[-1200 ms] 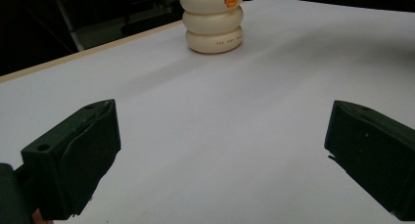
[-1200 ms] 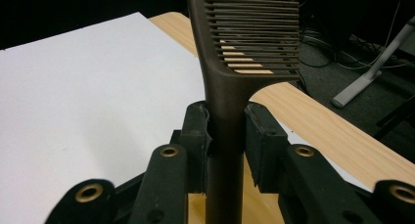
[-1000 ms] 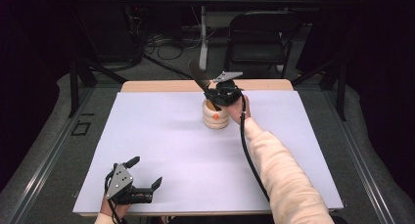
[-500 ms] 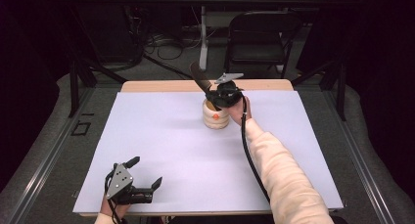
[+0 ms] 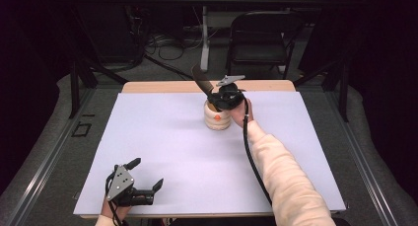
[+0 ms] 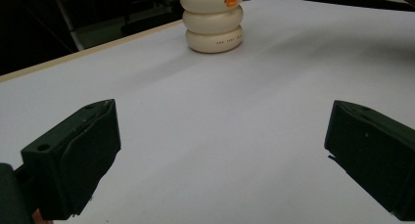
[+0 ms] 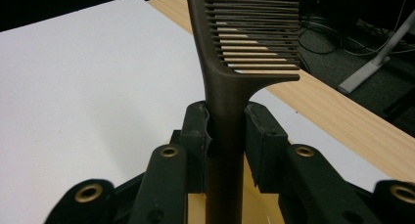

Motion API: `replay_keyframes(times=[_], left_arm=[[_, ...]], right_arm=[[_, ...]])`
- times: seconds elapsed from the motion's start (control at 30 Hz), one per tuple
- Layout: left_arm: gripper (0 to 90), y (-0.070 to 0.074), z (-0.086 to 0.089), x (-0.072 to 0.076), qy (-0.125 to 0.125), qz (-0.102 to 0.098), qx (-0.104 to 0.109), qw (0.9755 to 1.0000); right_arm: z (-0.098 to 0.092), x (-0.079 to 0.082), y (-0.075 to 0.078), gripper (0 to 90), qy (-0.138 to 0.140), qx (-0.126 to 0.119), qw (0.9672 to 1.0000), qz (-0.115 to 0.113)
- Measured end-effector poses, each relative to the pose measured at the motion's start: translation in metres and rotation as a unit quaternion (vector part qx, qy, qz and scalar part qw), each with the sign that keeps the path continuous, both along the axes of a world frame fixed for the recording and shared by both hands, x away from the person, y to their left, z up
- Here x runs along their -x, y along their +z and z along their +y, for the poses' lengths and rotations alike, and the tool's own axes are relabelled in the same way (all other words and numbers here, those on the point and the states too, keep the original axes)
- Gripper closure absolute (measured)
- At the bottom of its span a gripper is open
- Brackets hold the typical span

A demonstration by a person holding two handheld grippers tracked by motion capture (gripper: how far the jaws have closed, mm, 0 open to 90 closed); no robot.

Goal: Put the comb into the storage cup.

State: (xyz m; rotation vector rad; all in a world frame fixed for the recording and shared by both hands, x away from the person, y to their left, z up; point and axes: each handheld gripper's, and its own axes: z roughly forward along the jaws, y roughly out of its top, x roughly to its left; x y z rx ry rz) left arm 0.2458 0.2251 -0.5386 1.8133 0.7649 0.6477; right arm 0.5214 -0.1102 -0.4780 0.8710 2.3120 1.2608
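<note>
A dark brown comb (image 7: 240, 62) stands nearly upright at the far middle of a white table (image 5: 162, 137); its long axis runs up and down, tilting toward the far left in the high view, with the toothed head on top and the handle going down; in the right gripper view the teeth point to the right, toward the table's wooden edge. The handle's lower end sits over the mouth of a cream holder (image 5: 217, 118), a ribbed pot of three stacked rings; how deep it goes in is hidden. The right gripper (image 7: 226, 136) clamps the handle just below the teeth, both pads pressed against its sides; it sits right above the holder. The left gripper (image 5: 144, 186) rests at the near left corner of the table, well apart from the holder; its jaws stand wide apart with nothing between them. The holder carries a small orange mark on its top ring and a line of print on the bottom ring, too small to read.
</note>
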Motion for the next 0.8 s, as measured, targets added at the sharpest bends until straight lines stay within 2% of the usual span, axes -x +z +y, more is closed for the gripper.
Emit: replay_keyframes(times=[0.8], left_arm=[[0.3, 0.0000, -0.0001, -0.0001, 0.000, 0.001, -0.001, 1.0000]], right_arm=[[-0.0045, 0.0008, -0.0086, 71.6, 0.001, 0.011, 0.9999, 0.010]])
